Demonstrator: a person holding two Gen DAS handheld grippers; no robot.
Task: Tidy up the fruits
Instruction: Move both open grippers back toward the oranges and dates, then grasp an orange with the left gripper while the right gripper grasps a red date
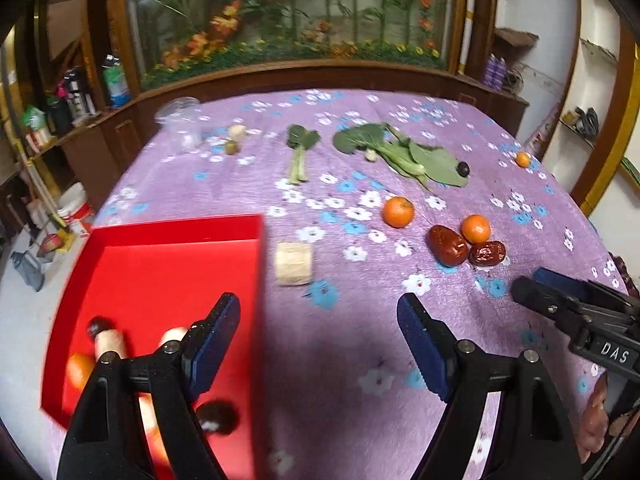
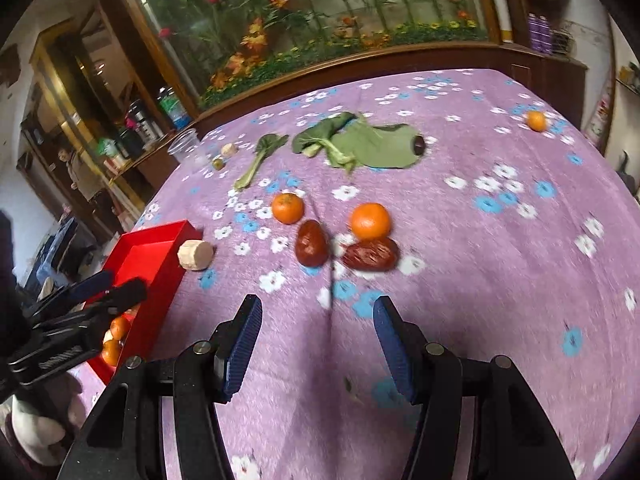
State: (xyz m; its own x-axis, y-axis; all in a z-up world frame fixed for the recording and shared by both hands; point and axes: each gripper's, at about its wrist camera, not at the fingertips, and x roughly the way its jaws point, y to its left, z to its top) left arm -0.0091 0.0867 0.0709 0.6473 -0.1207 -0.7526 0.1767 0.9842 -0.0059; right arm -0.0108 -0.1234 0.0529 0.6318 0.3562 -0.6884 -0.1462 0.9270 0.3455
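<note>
The left gripper (image 1: pixel 319 338) hangs with its jaws spread wide and nothing between them, one finger over the red tray (image 1: pixel 120 236) and the other over the purple cloth (image 1: pixel 340 380). The right gripper (image 2: pixel 318 342) is likewise released and empty, above the cloth on the side away from the tray.

Taking the tray as landmark: inside it lie an orange (image 1: pixel 79 369), a dark round fruit (image 1: pixel 98 326), another dark fruit (image 1: pixel 218 418) and some pale pieces (image 1: pixel 110 342), all blurred. Just outside its far corner rests a beige cylinder (image 1: pixel 294 263). Further from the tray, near the right gripper, sit two red dates (image 2: pixel 311 243) (image 2: pixel 370 256) with an orange (image 2: pixel 370 221) touching the wrinkled date, and another orange (image 2: pixel 287 208) close by. Beyond these lie a leafy stalk (image 1: pixel 299 152) and a pile of greens (image 1: pixel 400 154) with a dark fruit (image 1: pixel 463 169) at its edge. A lone orange (image 1: pixel 523 159) sits at the far corner of the cloth, well apart from the tray. A clear cup (image 1: pixel 180 124) stands at the far edge on the tray's side, with a pale piece (image 1: pixel 237 132) and a small green fruit (image 1: pixel 231 147) beside it.
</note>
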